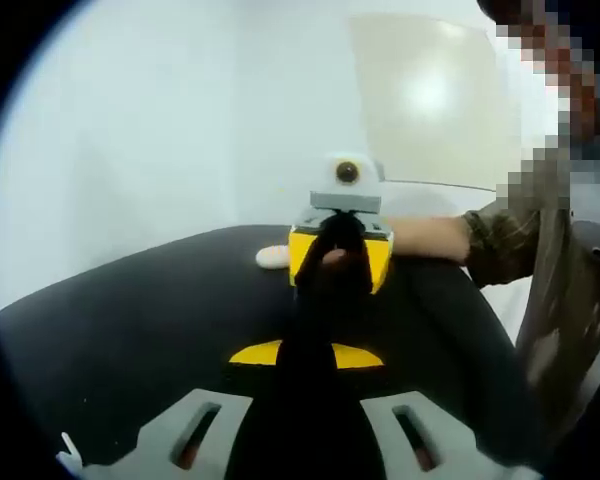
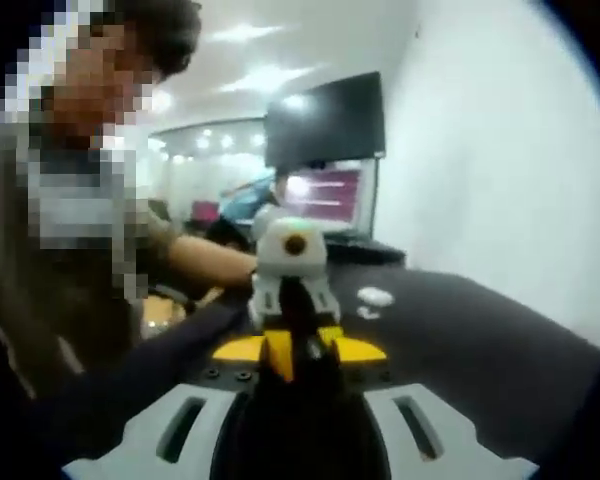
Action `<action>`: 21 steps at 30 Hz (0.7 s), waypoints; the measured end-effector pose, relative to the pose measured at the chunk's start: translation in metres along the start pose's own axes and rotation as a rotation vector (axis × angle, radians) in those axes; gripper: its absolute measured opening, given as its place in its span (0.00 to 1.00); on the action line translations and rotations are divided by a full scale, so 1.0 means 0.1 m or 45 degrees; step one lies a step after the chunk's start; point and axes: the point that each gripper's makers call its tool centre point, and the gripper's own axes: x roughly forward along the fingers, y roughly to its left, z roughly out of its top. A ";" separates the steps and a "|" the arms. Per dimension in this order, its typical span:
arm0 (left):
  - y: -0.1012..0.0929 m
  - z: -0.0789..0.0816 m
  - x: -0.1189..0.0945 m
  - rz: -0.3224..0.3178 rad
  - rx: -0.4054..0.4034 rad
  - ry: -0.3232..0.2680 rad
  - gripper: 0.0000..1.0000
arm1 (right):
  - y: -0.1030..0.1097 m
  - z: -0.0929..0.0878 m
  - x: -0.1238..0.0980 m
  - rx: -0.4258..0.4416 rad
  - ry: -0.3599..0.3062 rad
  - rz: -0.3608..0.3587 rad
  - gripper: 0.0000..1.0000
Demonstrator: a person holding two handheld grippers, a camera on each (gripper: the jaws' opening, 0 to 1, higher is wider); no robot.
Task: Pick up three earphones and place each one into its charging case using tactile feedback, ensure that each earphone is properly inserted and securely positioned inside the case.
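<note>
My left claw (image 1: 305,352) and my right claw (image 1: 336,268) point at each other, nose to nose, over the black counter (image 1: 140,330). In the left gripper view, the yellow tips of the left claw sit low, with a dark part between them. The right claw is just past them, with a hand (image 1: 425,240) behind it. I cannot tell if either claw is wide or narrow, or if one holds something.

A small white oval thing (image 1: 272,257) lies on the counter just beside the right claw. It is too blurry to tell if it is an earphone or a case.

In the right gripper view, two white bits (image 2: 374,297) lie on the counter, off to the side of the left claw (image 2: 290,300). Behind them a dark screen (image 2: 325,122) stands above a lit screen (image 2: 330,195).
</note>
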 end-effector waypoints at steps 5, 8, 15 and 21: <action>-0.03 0.01 -0.01 -0.023 -0.007 -0.005 0.14 | -0.06 -0.08 0.00 -0.009 0.055 -0.053 0.26; -0.04 0.01 -0.01 -0.026 -0.010 -0.007 0.14 | -0.02 -0.16 0.04 -0.019 0.094 -0.034 0.26; -0.03 0.03 -0.04 -0.012 0.001 -0.034 0.15 | -0.09 -0.21 0.00 0.130 0.076 -0.050 0.18; -0.03 0.05 -0.06 -0.015 -0.012 -0.046 0.15 | -0.03 -0.44 0.06 0.062 0.219 -0.039 0.18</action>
